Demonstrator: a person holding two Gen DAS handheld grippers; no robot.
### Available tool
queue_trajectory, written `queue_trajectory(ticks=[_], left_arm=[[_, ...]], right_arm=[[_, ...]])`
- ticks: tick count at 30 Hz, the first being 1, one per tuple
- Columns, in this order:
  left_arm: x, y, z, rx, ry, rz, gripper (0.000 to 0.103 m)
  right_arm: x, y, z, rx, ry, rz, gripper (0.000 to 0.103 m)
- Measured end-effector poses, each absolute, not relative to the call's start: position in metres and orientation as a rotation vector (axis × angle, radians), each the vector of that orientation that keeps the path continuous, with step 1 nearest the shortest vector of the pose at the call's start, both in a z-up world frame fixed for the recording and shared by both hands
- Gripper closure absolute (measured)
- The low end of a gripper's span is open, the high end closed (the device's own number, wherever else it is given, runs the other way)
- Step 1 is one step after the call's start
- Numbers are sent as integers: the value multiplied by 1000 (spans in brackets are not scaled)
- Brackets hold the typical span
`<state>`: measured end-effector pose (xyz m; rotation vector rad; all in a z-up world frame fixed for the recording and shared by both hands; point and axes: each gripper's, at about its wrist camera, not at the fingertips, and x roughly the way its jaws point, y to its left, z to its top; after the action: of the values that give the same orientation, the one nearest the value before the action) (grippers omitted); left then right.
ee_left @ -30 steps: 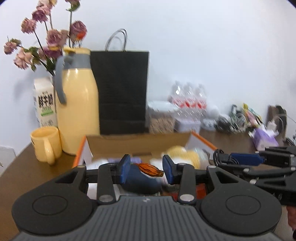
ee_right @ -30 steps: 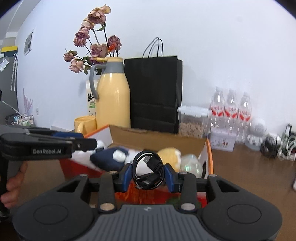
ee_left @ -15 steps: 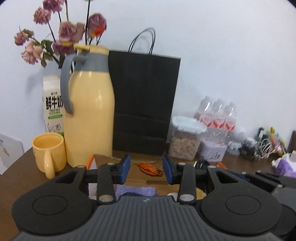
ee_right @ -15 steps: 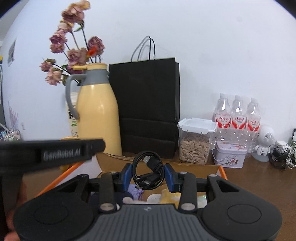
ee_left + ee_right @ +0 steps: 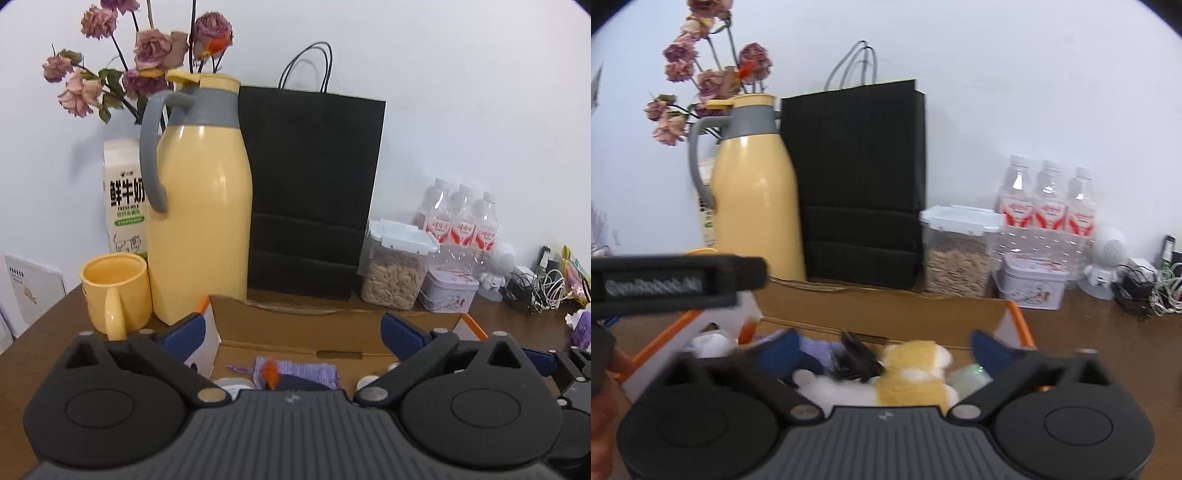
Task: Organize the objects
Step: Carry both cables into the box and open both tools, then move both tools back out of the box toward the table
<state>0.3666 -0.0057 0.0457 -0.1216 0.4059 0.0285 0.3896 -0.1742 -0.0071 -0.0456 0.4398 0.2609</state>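
— Release is being carried out on both sides at once. The jaws of the left hand-held gripper (image 5: 291, 330) are being opened wide, and nothing is being pinched between them any longer; the small orange trinket (image 5: 270, 372) that was being held between those pads a moment ago is now being seen lower down, on the purple pouch (image 5: 295, 371) inside the cardboard box (image 5: 295, 325).

— And the right side?

— The jaws of the right hand-held gripper (image 5: 884, 345) are likewise being spread, with nothing clamped. The coiled black cable (image 5: 857, 360), gripped there a second ago, is being shown blurred just beside the yellow plush toy (image 5: 912, 369) in the same box, so it is probably being caught mid-drop or just as it lands.

— What is being implied for the organizing?

— Two loose items are being added to the box together, so this placement is being judged as finished. Whether the cable is being left tidy cannot be told through the blur.

— Anything else being disturbed?

— Nothing visibly; the yellow jug (image 5: 201, 206), mug (image 5: 116, 295) and black paper bag (image 5: 314, 192) are being left standing on the surface (image 5: 1108, 332) behind the box.
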Motion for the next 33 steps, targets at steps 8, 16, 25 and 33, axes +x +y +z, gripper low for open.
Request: queue_trajectory(ticks=[8,16,25,33], left_arm=[[366,-5,41,-104,446,31,0],[355,-4,43,-83,427,15,0],[326,0,53,-26,406,8,0],[276,10,49,32,398,8,0]], right_arm=[[393,-186,-12,-10,490,238,0],[387,-186,-11,-26,487,254,0],[358,-196,1,-55,440,274,0],[296,-199,13,-126,370,347,0]])
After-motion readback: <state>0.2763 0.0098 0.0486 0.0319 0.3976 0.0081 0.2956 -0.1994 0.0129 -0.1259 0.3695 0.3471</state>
